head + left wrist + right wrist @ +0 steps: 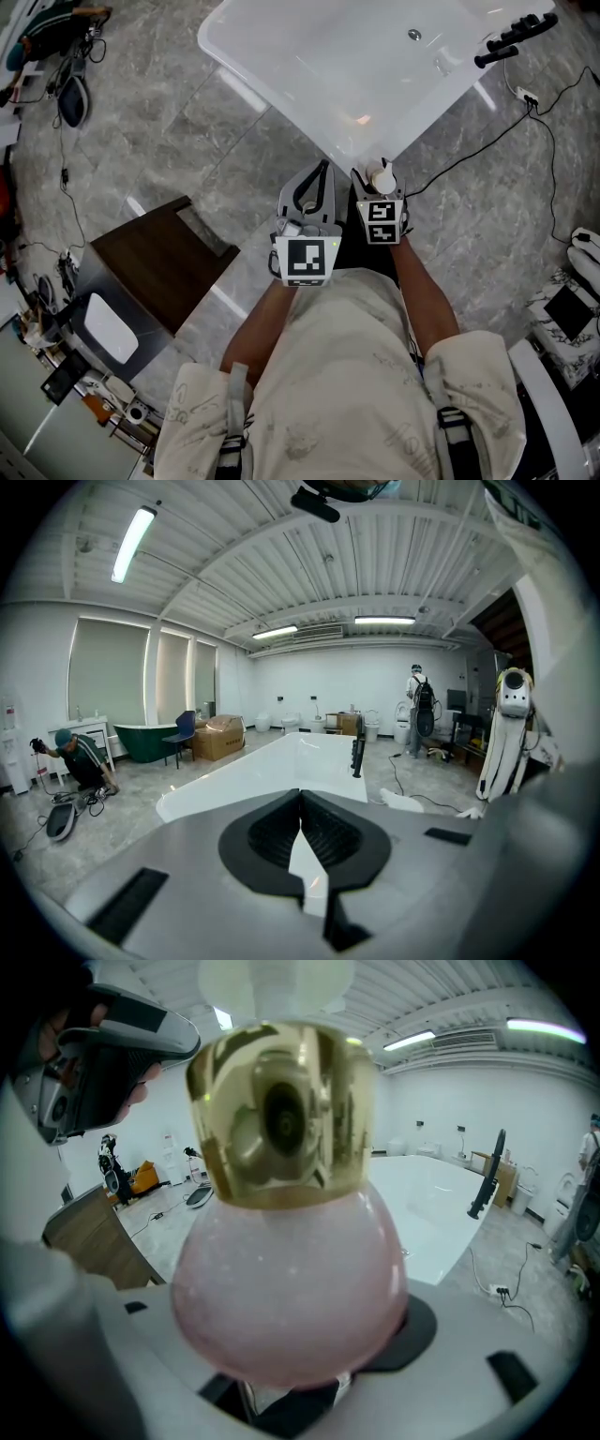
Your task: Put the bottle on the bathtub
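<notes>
**Head view.** Looks steeply down on a white bathtub point(309, 84) set slantwise on a grey marbled floor, with a black faucet point(514, 39) at its far right rim. Shows both grippers side by side at the tub's near corner. Places the left gripper point(314, 187) just short of the rim and the right gripper point(377, 180) around the bottle point(381, 174), with only a pale cap in sight, right at that corner. Cannot tell from here whether the base rests on the rim. Takes in a dark wooden table point(155, 267) on the left.

**Left gripper view.** Looks along clenched jaws, tips meeting with nothing between them. Runs lengthwise over the bathtub point(272, 771) toward the faucet point(357, 754). Catches a crouching person point(80, 761) at far left and a standing person point(417, 705) far back.

**Right gripper view.** Fills almost wholly with the bottle point(291, 1279), a round pink body under a gold collar point(281, 1115), upright between the jaws. Shows those jaws spread wide on either side, released rather than pinching. Leaves the bathtub point(431, 1204) and faucet point(487, 1176) in sight behind on the right, and the left gripper point(112, 1049) at upper left.
</notes>
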`<state>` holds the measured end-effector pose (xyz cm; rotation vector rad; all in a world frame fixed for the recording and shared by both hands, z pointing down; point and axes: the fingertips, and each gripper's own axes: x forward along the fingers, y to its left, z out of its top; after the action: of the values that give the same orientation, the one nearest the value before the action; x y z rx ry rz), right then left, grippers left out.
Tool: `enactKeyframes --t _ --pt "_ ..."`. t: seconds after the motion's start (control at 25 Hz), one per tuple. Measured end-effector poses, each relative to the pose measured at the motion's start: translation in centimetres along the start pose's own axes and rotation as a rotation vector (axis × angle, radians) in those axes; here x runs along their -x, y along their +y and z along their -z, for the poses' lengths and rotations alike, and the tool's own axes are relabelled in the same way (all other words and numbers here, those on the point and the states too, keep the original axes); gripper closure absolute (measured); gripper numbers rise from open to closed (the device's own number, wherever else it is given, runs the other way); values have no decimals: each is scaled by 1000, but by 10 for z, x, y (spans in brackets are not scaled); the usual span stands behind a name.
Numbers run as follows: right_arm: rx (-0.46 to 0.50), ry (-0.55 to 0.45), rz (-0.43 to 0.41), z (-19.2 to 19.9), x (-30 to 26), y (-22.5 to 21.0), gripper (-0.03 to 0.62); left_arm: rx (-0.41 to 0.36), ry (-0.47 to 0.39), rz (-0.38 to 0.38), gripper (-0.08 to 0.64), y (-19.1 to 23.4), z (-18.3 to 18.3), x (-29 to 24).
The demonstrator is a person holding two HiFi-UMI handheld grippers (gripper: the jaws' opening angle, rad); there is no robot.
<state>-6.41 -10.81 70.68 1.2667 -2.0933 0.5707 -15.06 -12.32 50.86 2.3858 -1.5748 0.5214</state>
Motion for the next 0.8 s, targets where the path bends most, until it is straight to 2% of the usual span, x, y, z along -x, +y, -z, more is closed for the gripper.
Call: enactKeyframes --t 0.8 --pt "-1 -2 10 -4 7 1 300 15 -11 3 557 12 -3 -1"
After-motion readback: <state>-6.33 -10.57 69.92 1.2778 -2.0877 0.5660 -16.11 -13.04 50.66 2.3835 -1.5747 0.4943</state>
